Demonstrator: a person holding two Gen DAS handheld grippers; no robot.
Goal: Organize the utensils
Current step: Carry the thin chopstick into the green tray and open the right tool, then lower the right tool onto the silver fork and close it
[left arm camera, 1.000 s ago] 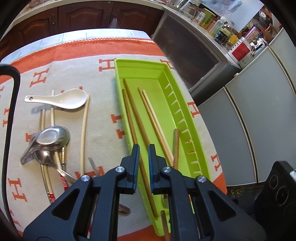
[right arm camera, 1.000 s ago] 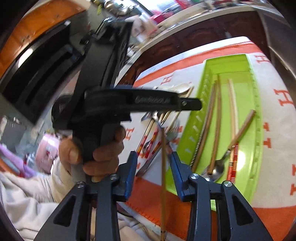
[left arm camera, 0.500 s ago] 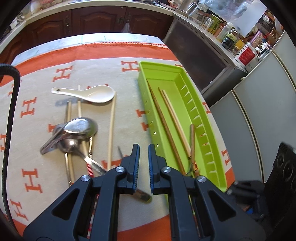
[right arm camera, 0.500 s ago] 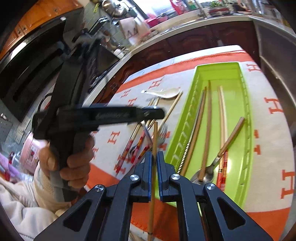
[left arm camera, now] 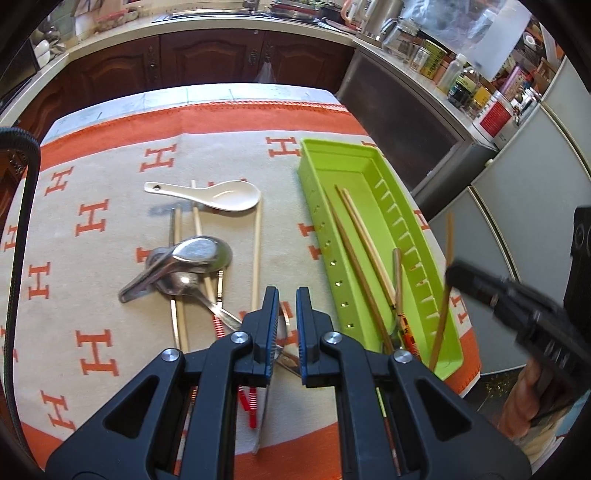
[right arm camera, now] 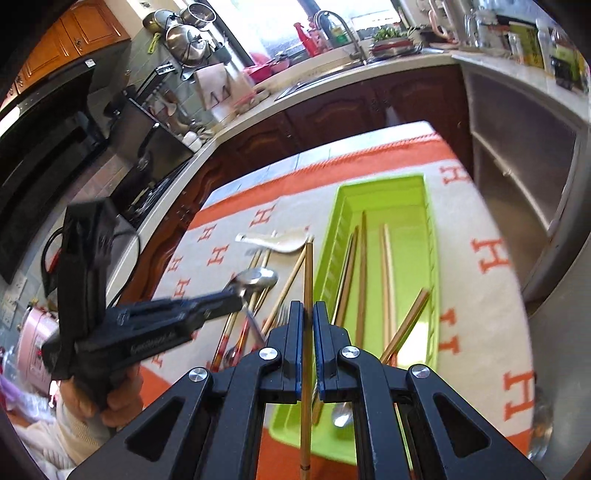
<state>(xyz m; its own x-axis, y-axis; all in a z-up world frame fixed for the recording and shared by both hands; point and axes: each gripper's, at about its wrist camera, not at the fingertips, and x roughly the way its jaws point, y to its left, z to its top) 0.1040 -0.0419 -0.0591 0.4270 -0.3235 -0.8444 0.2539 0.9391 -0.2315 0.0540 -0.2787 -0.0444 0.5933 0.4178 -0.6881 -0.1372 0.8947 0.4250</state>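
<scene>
A lime-green utensil tray (left arm camera: 373, 173) (right arm camera: 432, 258) lies on the orange-and-cream cloth with several chopsticks and a spoon in it. My right gripper (right arm camera: 306, 317) is shut on a brown chopstick (right arm camera: 308, 266) that runs upright between its pads, above the tray's near end; the left wrist view shows that chopstick (left arm camera: 445, 295) over the tray's near right corner. My left gripper (left arm camera: 286, 306) is shut with nothing between its fingers, hovering over the loose pile left of the tray: a white ceramic spoon (left arm camera: 221, 194), metal spoons (left arm camera: 192, 254), pale chopsticks (left arm camera: 256, 254).
Dark wooden cabinets and a counter (left arm camera: 221, 48) run behind the table. A grey cabinet (left arm camera: 406, 122) stands close to the table's right edge. A sink and faucet (right arm camera: 340, 26) sit on the counter. A hand (right arm camera: 122, 391) holds the left gripper's body.
My right gripper closed on the brown chopstick and lifted it. My left gripper pulled back and to the left, from over the tray to over the loose utensils.
</scene>
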